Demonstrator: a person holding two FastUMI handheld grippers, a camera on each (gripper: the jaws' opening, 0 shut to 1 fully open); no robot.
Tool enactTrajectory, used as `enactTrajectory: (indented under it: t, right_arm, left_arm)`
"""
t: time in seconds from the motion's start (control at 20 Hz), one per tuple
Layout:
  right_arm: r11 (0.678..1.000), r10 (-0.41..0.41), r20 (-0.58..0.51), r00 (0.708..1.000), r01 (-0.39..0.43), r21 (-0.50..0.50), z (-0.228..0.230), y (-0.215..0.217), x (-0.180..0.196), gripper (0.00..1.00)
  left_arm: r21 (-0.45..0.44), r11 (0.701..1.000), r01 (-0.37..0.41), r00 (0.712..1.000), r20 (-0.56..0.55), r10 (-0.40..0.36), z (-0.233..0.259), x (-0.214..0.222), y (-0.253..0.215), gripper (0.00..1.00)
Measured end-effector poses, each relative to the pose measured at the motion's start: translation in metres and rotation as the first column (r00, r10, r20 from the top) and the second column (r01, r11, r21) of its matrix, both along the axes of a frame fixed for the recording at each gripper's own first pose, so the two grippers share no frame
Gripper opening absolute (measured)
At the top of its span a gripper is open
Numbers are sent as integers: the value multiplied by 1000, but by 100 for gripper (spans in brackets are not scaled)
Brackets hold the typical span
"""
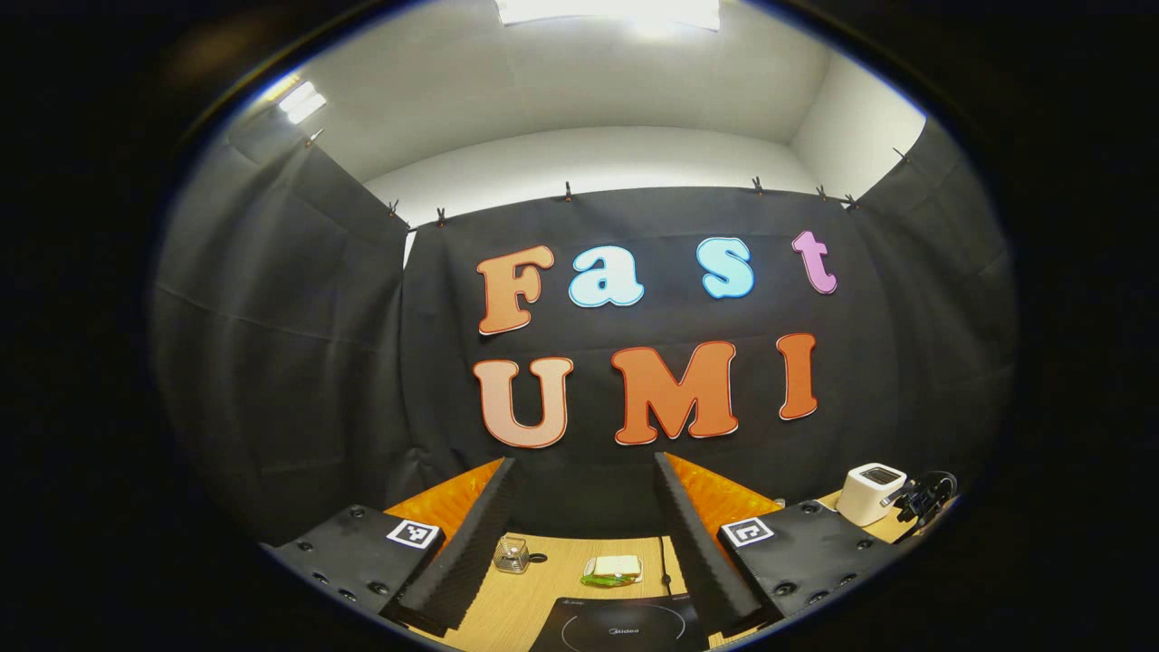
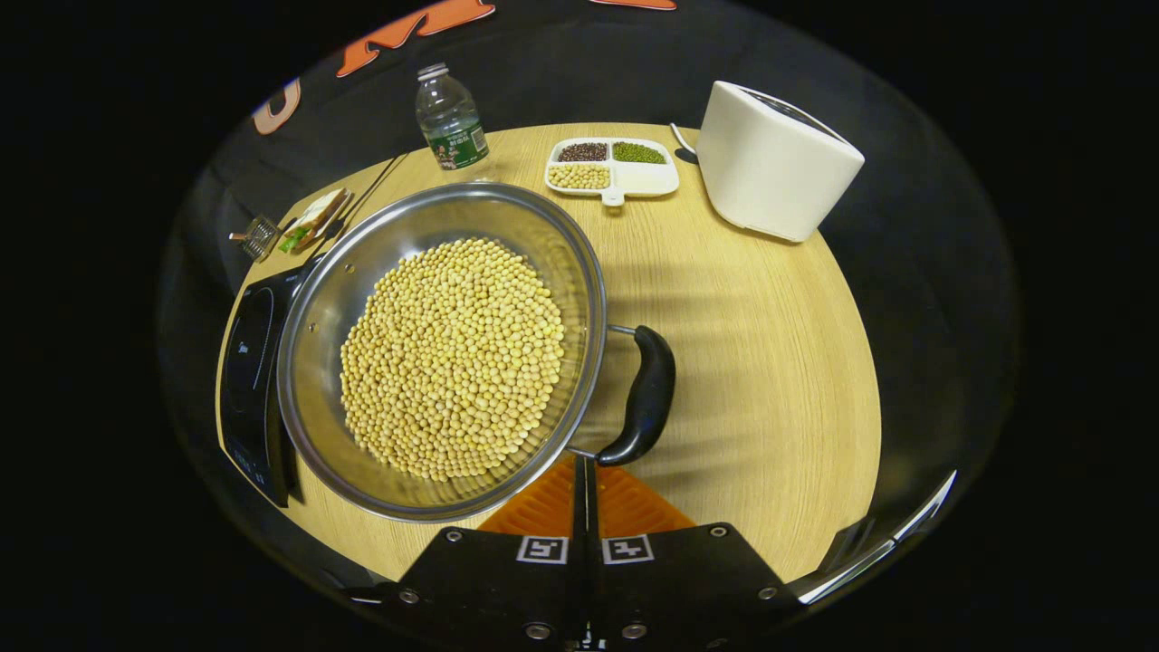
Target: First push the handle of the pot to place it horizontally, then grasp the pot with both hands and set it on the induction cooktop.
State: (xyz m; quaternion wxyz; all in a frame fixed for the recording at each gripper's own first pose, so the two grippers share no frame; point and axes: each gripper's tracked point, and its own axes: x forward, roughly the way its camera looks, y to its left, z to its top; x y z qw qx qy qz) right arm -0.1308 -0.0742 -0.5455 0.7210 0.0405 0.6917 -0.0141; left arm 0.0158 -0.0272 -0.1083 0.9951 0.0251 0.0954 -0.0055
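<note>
In the right gripper view a steel pot [image 2: 312,362] full of yellow soybeans [image 2: 453,358] stands on the wooden table [image 2: 770,362]. One black side handle [image 2: 645,394] juts from its right rim. My right gripper [image 2: 584,462] is shut with nothing between its fingers. Its tips sit just below the pot's rim, by the lower end of that handle. The black induction cooktop [image 2: 246,362] lies directly left of the pot. My left gripper [image 1: 585,462] is held high and open, facing the booth wall, with the cooktop [image 1: 625,627] low between its fingers.
A white appliance [image 2: 774,163] stands at the back right, with a divided dish of beans [image 2: 613,167] and a water bottle [image 2: 450,122] beside it. A sandwich [image 2: 312,217] and a small metal holder [image 2: 258,237] lie behind the cooktop. Bare table lies right of the pot.
</note>
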Motion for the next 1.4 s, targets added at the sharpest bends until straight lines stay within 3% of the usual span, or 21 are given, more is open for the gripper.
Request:
enactTrajectory:
  t: [1.0,1.25,1.4]
  right_arm:
    - [987,-159,88,983,158,25,-12,-32,57,0]
    - [982,-189,143,972,183,53,17,-45,76,0]
    - [985,-169,179,969,159,68,36,-45,84,2]
  left_arm:
    - [-40,998,58,985,-163,-64,-69,19,-37,98]
    - [-69,994,81,967,-237,-95,-97,21,-58,96]
    - [-114,987,110,940,-310,-140,-124,22,-85,98]
